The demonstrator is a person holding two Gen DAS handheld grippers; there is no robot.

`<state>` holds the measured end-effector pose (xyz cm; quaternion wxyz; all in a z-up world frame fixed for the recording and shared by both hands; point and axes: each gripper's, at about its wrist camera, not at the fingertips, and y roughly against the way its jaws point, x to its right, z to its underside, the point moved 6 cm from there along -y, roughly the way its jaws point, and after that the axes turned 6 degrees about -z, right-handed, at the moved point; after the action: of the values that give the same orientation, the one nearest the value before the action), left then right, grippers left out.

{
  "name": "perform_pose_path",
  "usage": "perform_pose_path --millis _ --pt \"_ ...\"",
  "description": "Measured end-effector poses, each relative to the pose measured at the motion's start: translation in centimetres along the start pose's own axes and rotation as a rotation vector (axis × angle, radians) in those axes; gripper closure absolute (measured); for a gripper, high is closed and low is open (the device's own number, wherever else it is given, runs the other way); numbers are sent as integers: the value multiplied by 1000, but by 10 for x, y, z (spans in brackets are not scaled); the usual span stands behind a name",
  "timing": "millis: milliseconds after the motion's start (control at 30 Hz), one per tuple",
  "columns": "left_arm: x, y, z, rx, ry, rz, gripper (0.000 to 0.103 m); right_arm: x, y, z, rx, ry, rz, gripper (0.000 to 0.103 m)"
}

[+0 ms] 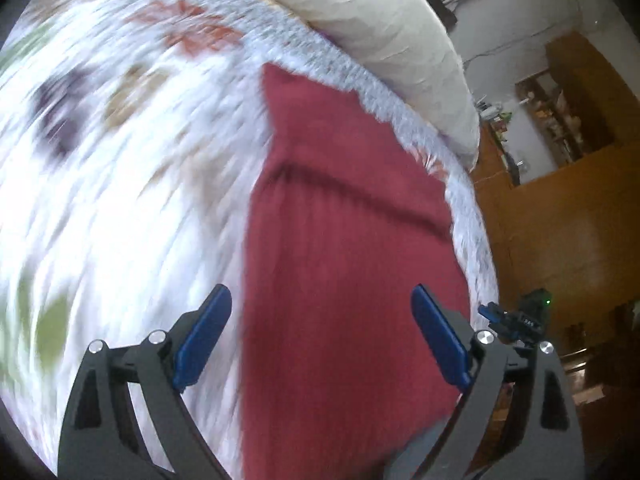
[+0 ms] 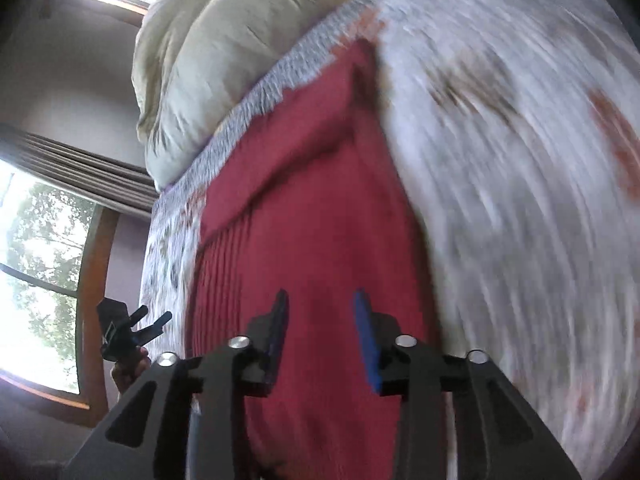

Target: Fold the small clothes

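A dark red, ribbed knit garment lies spread flat along the edge of a bed, on a white bedspread printed with faded flowers and leaves, its far end reaching toward the grey fringed border of that cover, beyond which a cream quilted duvet is heaped. A darker crease or seam crosses the cloth partway up, and in the right wrist view a fold line runs diagonally near the far corner. The left gripper hangs above the near part of the garment with its blue-padded jaws spread wide and nothing between them; the right gripper is also over the near end, its jaws parted more narrowly and likewise empty. Both views are smeared by motion, so whether either tool touches the fabric cannot be told. The step in hand looks like reaching for the near hem or corners to start a fold. To do it well, each tool should probably settle before closing, take one corner squarely with a single layer of knit well inside the pads, and then both lift evenly so the soft, stretchy cloth does not skew. The bedspread beneath is loose too, so pinching it along with the garment is a risk worth avoiding.
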<state>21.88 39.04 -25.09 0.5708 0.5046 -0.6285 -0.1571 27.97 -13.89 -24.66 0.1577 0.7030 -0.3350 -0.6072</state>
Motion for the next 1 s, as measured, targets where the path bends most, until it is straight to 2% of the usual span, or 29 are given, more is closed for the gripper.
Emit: perform_pose_path --millis 67,167,333,467,567,767,933,1000 --pt "-13 19 41 -1 14 -11 12 10 15 34 -3 -13 16 57" --pt "-28 37 91 -24 54 20 12 30 36 79 -23 -70 17 56" --pt "-33 31 128 -74 60 49 12 48 44 116 -60 -96 43 56" --pt "-34 14 133 -105 41 33 12 49 37 127 -80 -99 53 48" --pt "-37 2 134 -132 43 35 12 49 29 134 -92 -84 83 48" --pt "-48 -11 141 -173 87 50 10 38 5 139 -114 -88 87 44" --pt "-30 -20 143 -233 83 132 10 40 -2 142 -144 -91 75 44" --pt "-21 -26 150 -254 48 117 10 38 -4 141 -146 -98 65 44"
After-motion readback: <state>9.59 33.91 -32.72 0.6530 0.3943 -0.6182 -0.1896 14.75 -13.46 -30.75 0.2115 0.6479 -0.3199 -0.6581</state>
